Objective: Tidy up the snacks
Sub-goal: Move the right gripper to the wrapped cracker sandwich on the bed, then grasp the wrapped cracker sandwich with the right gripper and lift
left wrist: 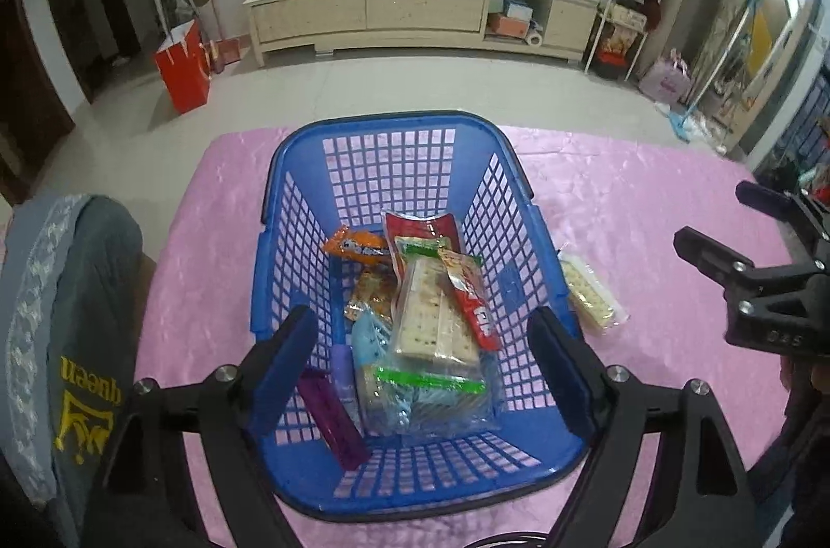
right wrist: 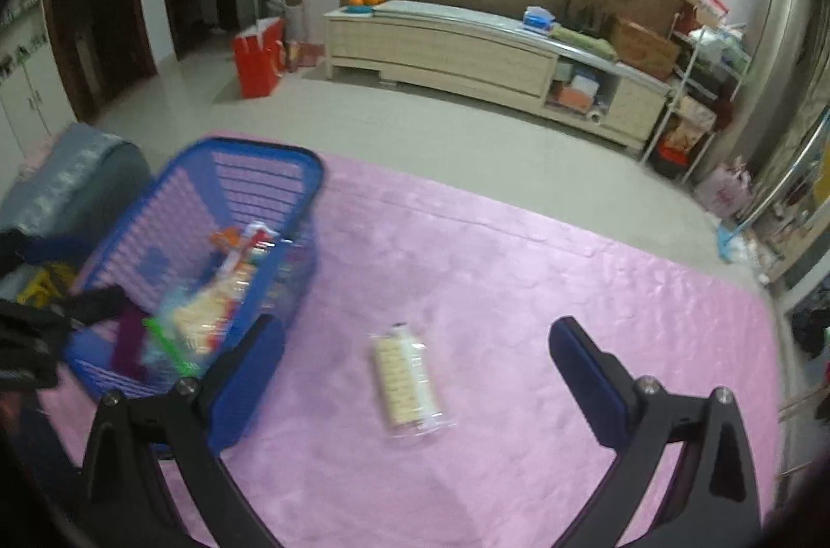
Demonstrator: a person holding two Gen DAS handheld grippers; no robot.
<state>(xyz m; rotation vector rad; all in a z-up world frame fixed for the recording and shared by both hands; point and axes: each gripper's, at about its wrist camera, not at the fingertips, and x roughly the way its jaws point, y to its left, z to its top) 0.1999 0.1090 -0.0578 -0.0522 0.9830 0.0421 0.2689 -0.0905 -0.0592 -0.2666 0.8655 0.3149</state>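
both grippers agape, empty; basket contents sharp only from left, cracker pack centred from right

We see a blue openwork plastic basket with a smooth, slightly glossy rim, standing on a shiny pink satin-like tablecloth. A clear, glossy film-wrapped cracker packet lies on that cloth. The black grippers' blue pads look matt, their bolts bright metal.
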